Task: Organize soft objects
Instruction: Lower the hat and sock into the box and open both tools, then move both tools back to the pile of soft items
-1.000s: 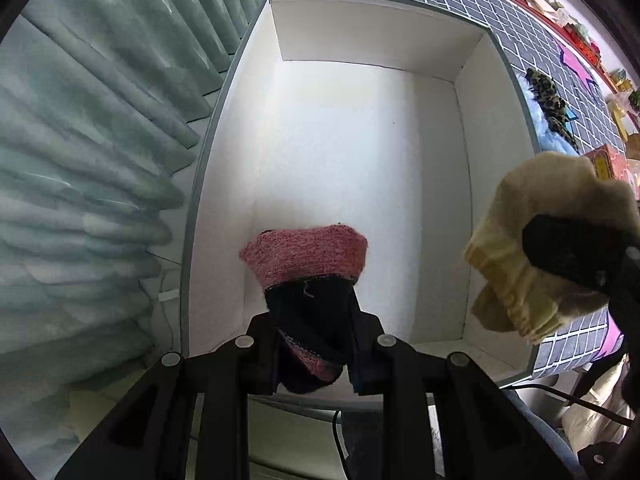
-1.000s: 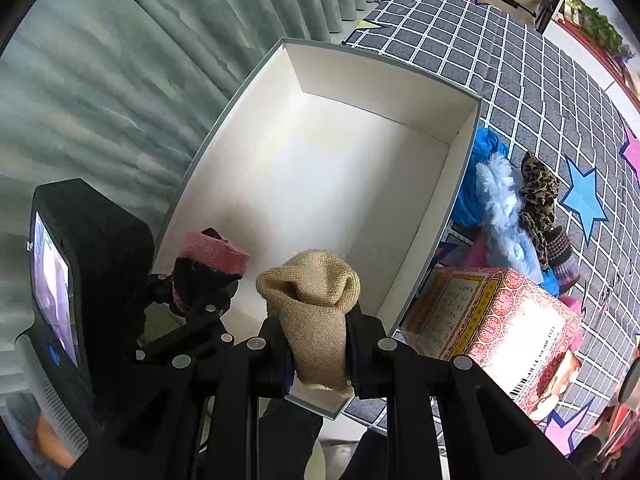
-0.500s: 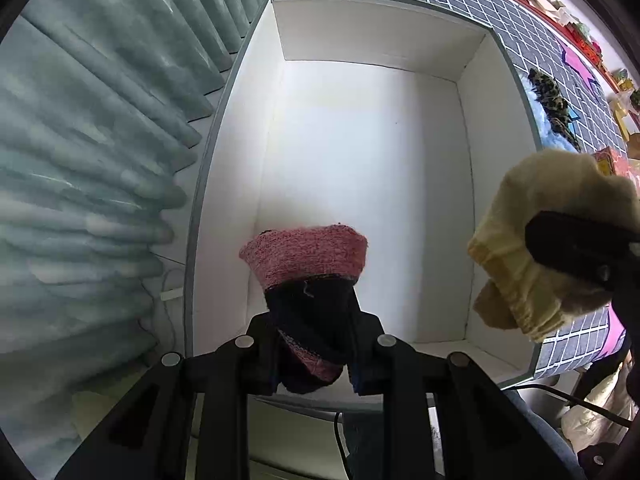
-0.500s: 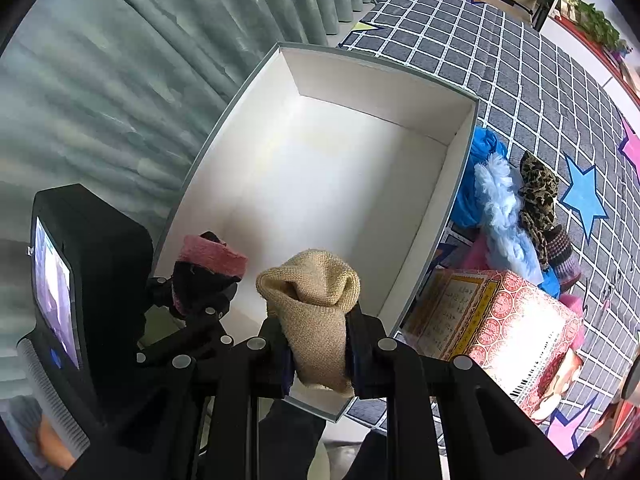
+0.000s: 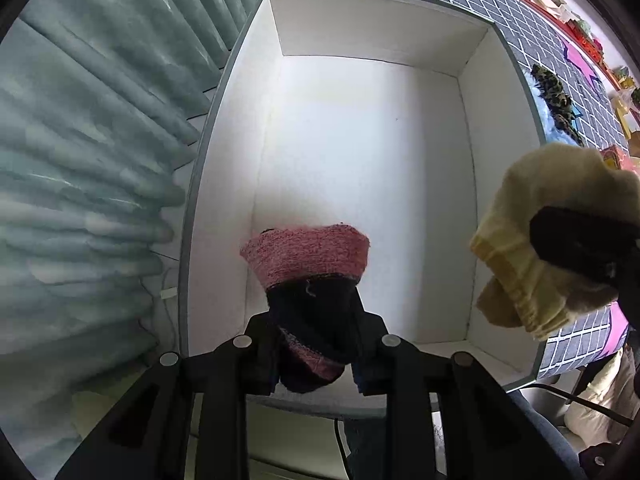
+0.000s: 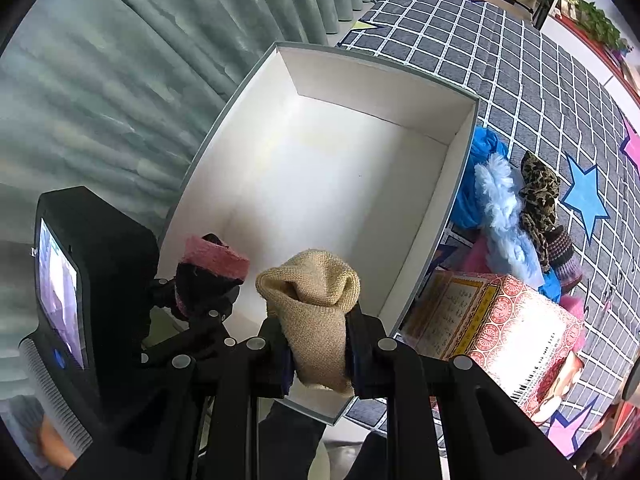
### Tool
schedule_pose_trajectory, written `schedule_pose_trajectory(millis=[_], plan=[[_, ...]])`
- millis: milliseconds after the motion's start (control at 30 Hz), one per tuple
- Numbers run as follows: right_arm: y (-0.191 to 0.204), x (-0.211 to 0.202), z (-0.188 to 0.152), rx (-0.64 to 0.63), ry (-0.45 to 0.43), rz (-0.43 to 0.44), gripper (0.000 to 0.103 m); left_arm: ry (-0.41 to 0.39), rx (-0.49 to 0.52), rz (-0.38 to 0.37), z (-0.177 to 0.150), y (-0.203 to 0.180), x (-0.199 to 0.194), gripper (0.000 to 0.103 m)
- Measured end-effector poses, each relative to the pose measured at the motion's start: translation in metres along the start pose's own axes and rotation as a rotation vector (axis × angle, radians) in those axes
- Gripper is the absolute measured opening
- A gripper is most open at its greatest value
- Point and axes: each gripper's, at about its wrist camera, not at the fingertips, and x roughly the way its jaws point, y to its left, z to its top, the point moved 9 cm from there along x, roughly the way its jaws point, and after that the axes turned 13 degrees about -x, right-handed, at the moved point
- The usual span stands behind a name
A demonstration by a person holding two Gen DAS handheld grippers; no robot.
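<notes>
Left gripper (image 5: pixel 316 344): its jaws are opening at this moment, with the pink-and-black sock (image 5: pixel 310 280) between them, the pads looking as if they are pressing its dark lower part, pink cuff pointing up.
Right gripper (image 6: pixel 318 346): pinched tight on the tan sock (image 6: pixel 316 308), which is bulging above the jaws.
Where the socks are: both are hanging over the near end of the white box (image 5: pixel 360 128), the dark one to the left, the tan one to the right near the box's right wall.
Box: rigid card, white inside with a grey rim, rectangular, nothing lying in it.
Textures: pink cuff is looking fuzzy and looped; tan sock is showing a coarse ribbed knit; both are limp and bunched.
Waiting pile: blue fluffy and leopard-print soft things (image 6: pixel 516 208) are lying right of the box on the checked cloth (image 6: pixel 520 72), beside a red patterned carton (image 6: pixel 500 332).
Risk, left: fuzzy knit could be snagging on the pad and not dropping cleanly.
Risk, right: released so close to the right wall, the tan sock could be draping over the rim or falling outside.
</notes>
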Motion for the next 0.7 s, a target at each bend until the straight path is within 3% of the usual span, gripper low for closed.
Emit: schedule_pose_trajectory(millis=[100, 133, 167, 233, 367, 500, 567, 633, 700], plan=[[-0.001, -0.001, 0.001, 0.000, -0.009, 0.004, 0.022, -0.008, -0.004, -0.014, 0.000, -0.001, -0.001, 0.040], [-0.001, -0.002, 0.001, 0.002, -0.011, 0.007, 0.031, -0.011, -0.007, -0.025, 0.000, -0.002, -0.002, 0.055], [-0.003, -0.004, 0.002, 0.011, -0.013, 0.009, 0.061, -0.013, -0.012, -0.039, 0.001, -0.002, -0.004, 0.080], [-0.012, -0.011, 0.004, 0.045, -0.025, -0.027, 0.088, -0.018, -0.063, -0.102, 0.004, -0.001, -0.003, 0.096], [-0.033, -0.044, 0.010, 0.123, -0.111, -0.004, 0.089, -0.032, -0.125, -0.181, 0.014, 0.000, -0.001, 0.103], [-0.078, -0.081, 0.012, 0.188, -0.199, -0.055, 0.089, -0.073, -0.131, -0.259, 0.029, -0.011, -0.010, 0.103], [-0.117, -0.085, 0.006, 0.230, -0.192, -0.121, 0.089, -0.089, -0.128, -0.265, 0.036, -0.017, -0.014, 0.103], [-0.160, -0.073, -0.004, 0.266, -0.127, -0.194, 0.089, -0.095, -0.132, -0.271, 0.036, -0.022, -0.016, 0.103], [-0.188, -0.059, -0.012, 0.294, -0.077, -0.199, 0.089, -0.089, -0.143, -0.284, 0.036, -0.032, -0.017, 0.103]])
